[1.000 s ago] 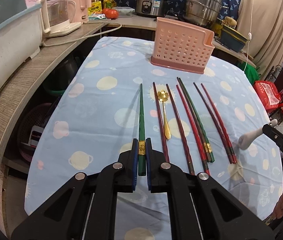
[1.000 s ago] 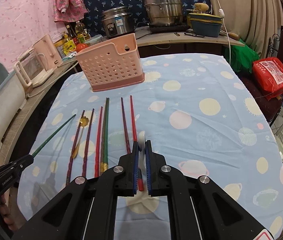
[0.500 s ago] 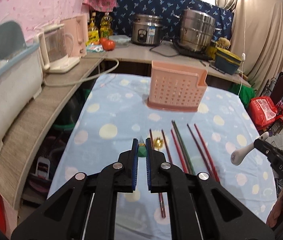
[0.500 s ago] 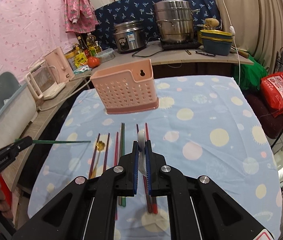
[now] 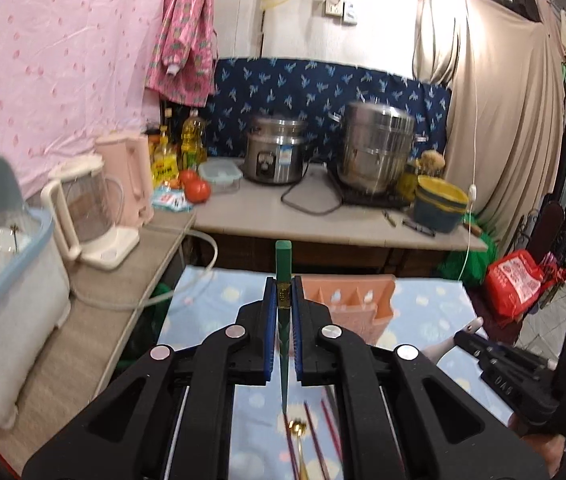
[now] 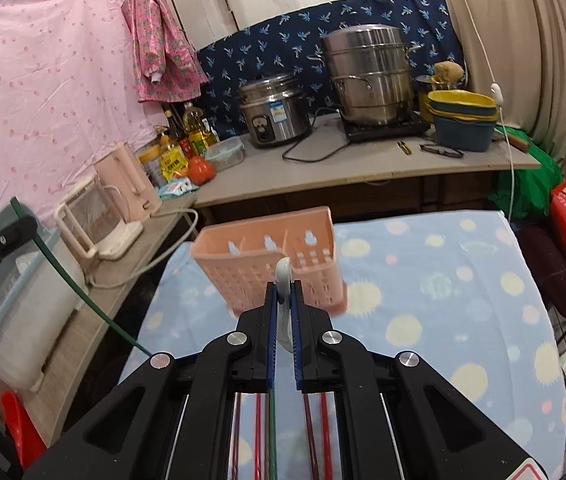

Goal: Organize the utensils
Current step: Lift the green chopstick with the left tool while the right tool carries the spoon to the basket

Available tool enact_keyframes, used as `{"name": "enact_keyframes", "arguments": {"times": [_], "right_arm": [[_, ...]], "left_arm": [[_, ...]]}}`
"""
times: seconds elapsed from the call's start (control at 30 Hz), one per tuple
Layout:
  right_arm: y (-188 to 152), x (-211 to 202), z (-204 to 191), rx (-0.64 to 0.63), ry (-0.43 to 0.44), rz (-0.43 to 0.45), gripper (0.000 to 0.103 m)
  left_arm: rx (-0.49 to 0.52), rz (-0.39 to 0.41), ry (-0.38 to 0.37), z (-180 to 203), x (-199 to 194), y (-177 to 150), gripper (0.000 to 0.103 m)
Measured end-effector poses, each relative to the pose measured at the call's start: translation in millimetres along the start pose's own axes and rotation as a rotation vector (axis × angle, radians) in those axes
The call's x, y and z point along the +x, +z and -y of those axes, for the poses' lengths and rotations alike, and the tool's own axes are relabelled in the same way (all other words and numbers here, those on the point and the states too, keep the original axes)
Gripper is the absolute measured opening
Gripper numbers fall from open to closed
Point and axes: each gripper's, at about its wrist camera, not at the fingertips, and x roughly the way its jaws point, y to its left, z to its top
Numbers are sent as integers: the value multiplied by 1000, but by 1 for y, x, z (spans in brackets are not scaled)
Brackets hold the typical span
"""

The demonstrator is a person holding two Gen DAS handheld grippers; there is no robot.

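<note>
Left wrist: gripper (image 5: pixel 283 300) clamped on green chopstick (image 5: pixel 283 268), held upright, just short of pink basket (image 5: pixel 363 300). Lower tip-first into one cell (avoid rim).

Right wrist: gripper (image 6: pixel 283 294) pinching white spoon (image 6: pixel 283 280), before basket (image 6: pixel 267 260). Drop in separate compartment.

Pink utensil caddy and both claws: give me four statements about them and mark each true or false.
1. The left claw grips a green chopstick. True.
2. The right claw is empty. False: it is shut on a white spoon.
3. The pink utensil caddy stands on the spotted blue tablecloth. True.
4. The caddy already holds chopsticks. False: its visible compartments look empty; red chopsticks lie on the cloth.
</note>
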Motion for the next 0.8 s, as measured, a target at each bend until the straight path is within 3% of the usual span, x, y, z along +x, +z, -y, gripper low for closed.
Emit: {"name": "enact_keyframes", "arguments": {"times": [0.23,0.4,0.8], "right_arm": [[49,38,-4,7,29,33,6],[66,69,1,18,36,30,6],[49,137,13,28,4,-71,7]], "left_arm": [[6,119,-13,16,21,68,7],[11,144,-26,24,51,94,7],[-16,-16,-12,13,143,45,7]]}}
